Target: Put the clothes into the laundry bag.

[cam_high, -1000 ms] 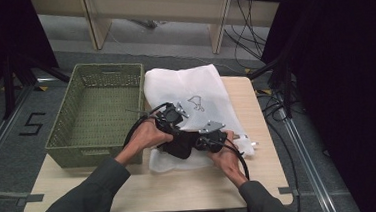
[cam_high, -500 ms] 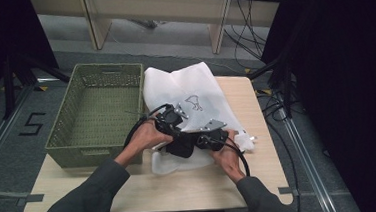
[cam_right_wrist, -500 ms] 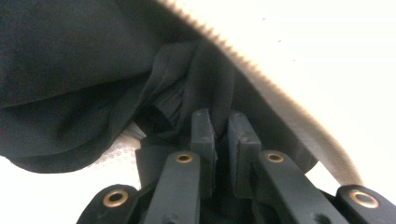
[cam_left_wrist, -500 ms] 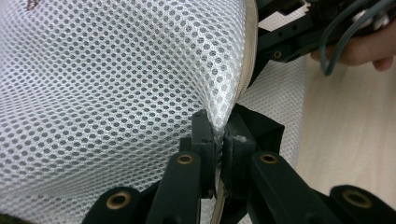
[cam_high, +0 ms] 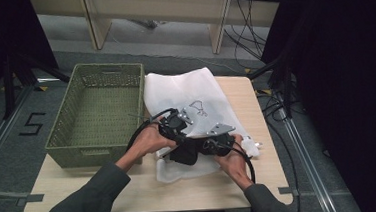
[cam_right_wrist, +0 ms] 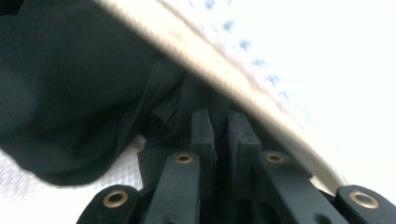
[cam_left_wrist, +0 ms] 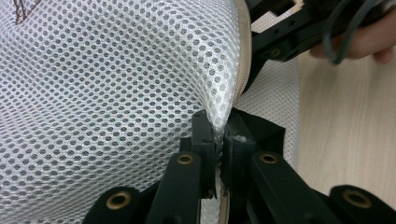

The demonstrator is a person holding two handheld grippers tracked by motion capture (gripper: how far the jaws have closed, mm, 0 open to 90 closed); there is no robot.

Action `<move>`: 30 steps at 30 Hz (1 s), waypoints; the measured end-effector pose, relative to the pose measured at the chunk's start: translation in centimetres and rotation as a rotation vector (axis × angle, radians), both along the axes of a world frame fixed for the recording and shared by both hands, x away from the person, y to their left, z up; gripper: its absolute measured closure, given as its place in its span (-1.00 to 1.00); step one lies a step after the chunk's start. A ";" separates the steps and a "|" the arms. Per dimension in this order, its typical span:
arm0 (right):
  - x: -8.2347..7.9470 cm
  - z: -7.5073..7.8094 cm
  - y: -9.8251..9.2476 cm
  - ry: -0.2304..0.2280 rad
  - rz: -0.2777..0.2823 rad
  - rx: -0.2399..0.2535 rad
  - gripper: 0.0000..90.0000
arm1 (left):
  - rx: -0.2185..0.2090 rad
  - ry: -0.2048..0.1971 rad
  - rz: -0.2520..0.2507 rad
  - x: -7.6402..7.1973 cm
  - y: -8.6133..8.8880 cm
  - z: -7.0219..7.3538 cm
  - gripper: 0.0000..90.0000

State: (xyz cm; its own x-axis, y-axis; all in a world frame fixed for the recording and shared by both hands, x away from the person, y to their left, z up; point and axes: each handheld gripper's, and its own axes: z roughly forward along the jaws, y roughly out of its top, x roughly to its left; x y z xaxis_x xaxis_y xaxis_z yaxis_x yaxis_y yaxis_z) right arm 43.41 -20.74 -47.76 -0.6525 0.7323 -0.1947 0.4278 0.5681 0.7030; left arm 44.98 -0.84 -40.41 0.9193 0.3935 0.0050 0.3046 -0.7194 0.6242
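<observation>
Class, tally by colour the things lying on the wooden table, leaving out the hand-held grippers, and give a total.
White: 1, the white mesh laundry bag
Green: 1, the green woven plastic basket
Black: 1, the black cloth garment at the bag's opening
Total: 3

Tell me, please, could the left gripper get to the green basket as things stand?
Probably not at once: the left gripper is shut on the mesh bag, so it would drag that along; otherwise the basket sits close beside it, with nothing between.

Lab/test space, floor tape marks (cam_high: 31, 124), cables (cam_high: 271, 105), light wood table (cam_high: 146, 189)
</observation>
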 end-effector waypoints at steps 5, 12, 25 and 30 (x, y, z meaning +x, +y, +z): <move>1.2 -0.4 1.3 -0.013 -0.016 -0.031 0.85 | -0.003 0.008 -0.005 0.0 0.2 0.2 0.89; 1.4 -0.3 1.3 -0.007 -0.022 -0.008 0.85 | 0.044 -0.037 0.025 -0.2 0.6 0.1 0.80; 1.2 0.0 0.0 0.009 -0.006 0.034 0.85 | -0.026 -0.122 0.055 -8.0 3.8 -0.2 0.41; 1.0 0.1 0.1 0.040 -0.019 0.039 0.85 | -0.013 -0.043 0.066 -9.4 3.1 -4.4 0.35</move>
